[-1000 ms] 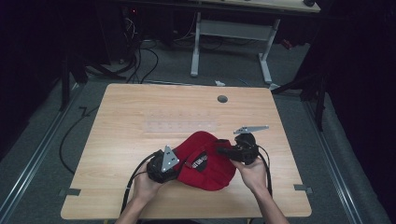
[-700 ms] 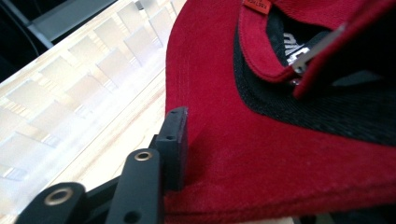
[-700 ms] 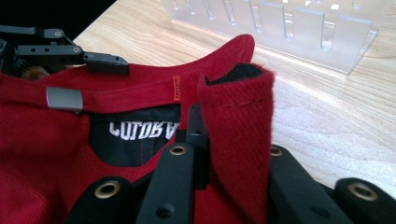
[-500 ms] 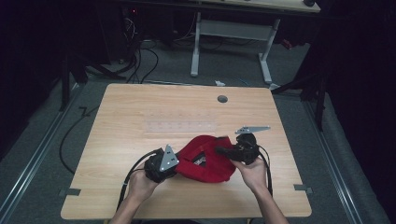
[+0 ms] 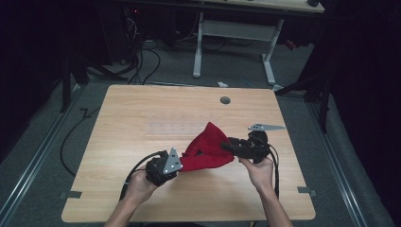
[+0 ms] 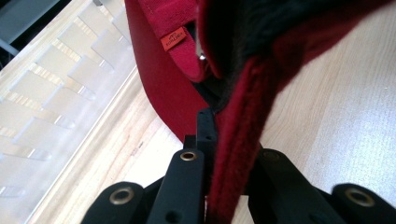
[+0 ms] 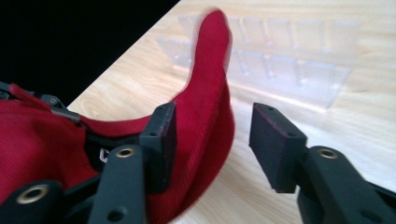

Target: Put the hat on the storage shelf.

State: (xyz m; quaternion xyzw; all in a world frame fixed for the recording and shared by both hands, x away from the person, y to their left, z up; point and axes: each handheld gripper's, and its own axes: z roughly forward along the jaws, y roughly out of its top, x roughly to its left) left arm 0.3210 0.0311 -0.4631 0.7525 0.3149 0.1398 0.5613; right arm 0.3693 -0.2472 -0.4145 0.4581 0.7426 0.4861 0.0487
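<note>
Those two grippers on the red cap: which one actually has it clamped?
The left gripper: its jaws are shut on the edge of the red cap. The right gripper has its jaws open, with the cap's brim between them, against one jaw only.

We find no text we can read: a small orange tag (image 6: 173,38) sewn inside the red cap (image 6: 163,84), toward 11 o'clock in the left gripper view, carries dark print too fine to make out; white lettering on the cap's black band (image 7: 103,156) sits half hidden.
</note>
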